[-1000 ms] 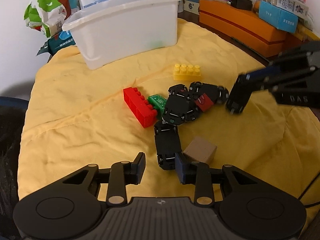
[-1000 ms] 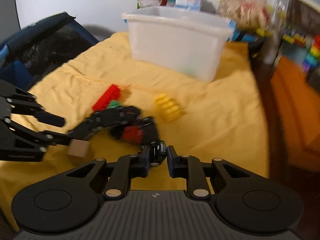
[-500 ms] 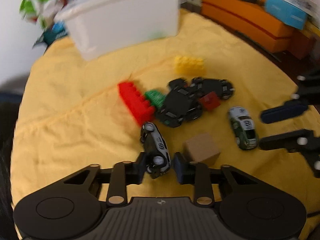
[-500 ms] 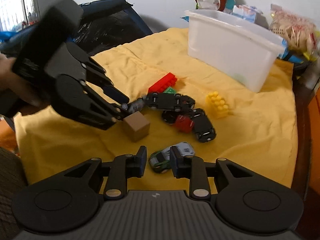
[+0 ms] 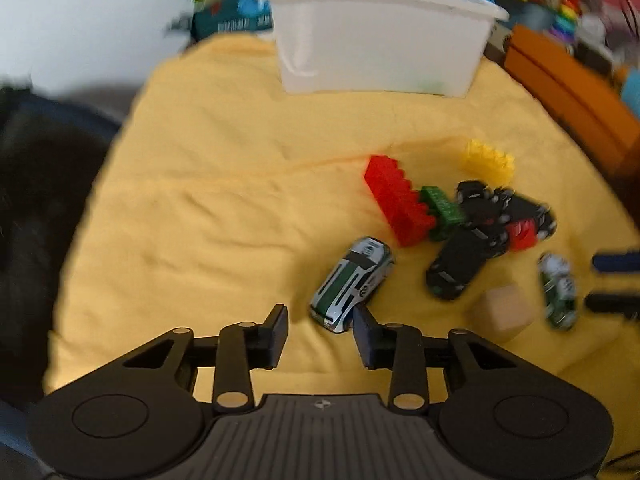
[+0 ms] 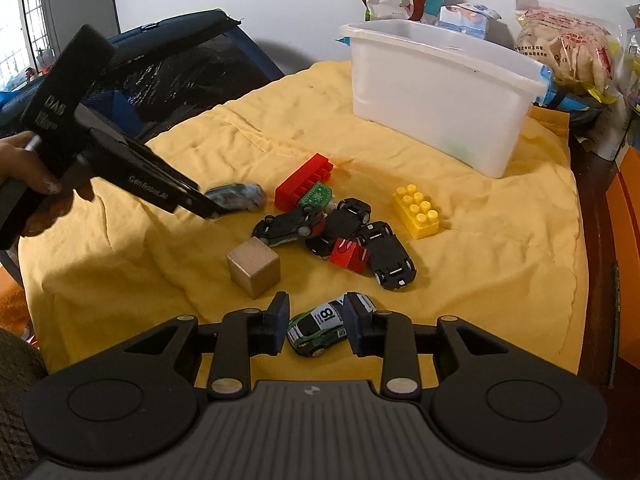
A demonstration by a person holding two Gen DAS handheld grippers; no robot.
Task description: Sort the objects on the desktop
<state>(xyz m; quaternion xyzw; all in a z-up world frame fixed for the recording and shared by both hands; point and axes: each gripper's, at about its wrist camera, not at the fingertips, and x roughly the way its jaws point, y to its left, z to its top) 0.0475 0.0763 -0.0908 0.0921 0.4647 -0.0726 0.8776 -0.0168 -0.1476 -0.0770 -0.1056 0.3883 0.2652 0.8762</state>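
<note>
A pile of toys lies on the yellow cloth (image 6: 500,248): a red brick (image 6: 304,180), a green brick (image 6: 316,196), a yellow brick (image 6: 418,210), several upturned black cars (image 6: 352,232), a small red block (image 6: 348,255) and a wooden cube (image 6: 253,266). My left gripper (image 5: 320,330) is open; a white-and-green car (image 5: 352,283) rests on the cloth just beyond its fingertips. My right gripper (image 6: 314,324) is open, with a green car numbered 81 (image 6: 322,327) lying between its fingers. The left gripper also shows in the right wrist view (image 6: 208,206), beside its car (image 6: 238,197).
A white plastic bin (image 6: 436,92) stands at the back of the cloth. Snack bags (image 6: 568,48) and boxes crowd behind it. An orange box (image 5: 568,92) lies along the right edge. A dark chair (image 6: 168,68) stands at the left.
Both grippers have opened and released their cars onto the cloth. The left gripper has swung left with its car, away from the pile; the car now lies upright.
</note>
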